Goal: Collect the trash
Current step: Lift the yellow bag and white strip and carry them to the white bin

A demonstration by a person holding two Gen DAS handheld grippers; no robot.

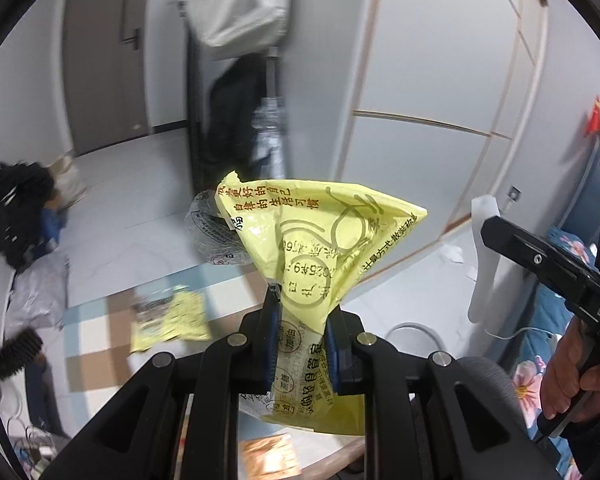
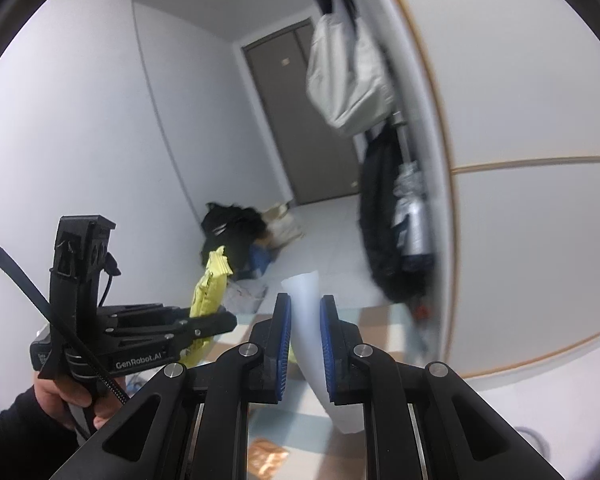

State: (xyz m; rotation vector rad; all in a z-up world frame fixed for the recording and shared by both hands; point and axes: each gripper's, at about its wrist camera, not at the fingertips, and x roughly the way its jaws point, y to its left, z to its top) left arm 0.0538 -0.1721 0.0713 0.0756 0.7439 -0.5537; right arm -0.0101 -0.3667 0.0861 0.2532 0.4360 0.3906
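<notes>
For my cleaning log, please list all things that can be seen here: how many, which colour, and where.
yellow wrapper: 1, yellow with dark print, clamped in left gripper
white plastic strip: 1, white, clamped in right gripper
second yellow wrapper: 1, yellow, lying below on the checked surface
black pile: 1, black, on floor by wall
door: 1, grey-brown, far end
pale bag: 1, light grey, hanging
left gripper: 1, black, blue fingers
right gripper: 1, black, blue fingers

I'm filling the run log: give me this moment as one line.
left gripper: jaws shut on yellow wrapper | right gripper: jaws shut on white paper strip | both held aloft
</notes>
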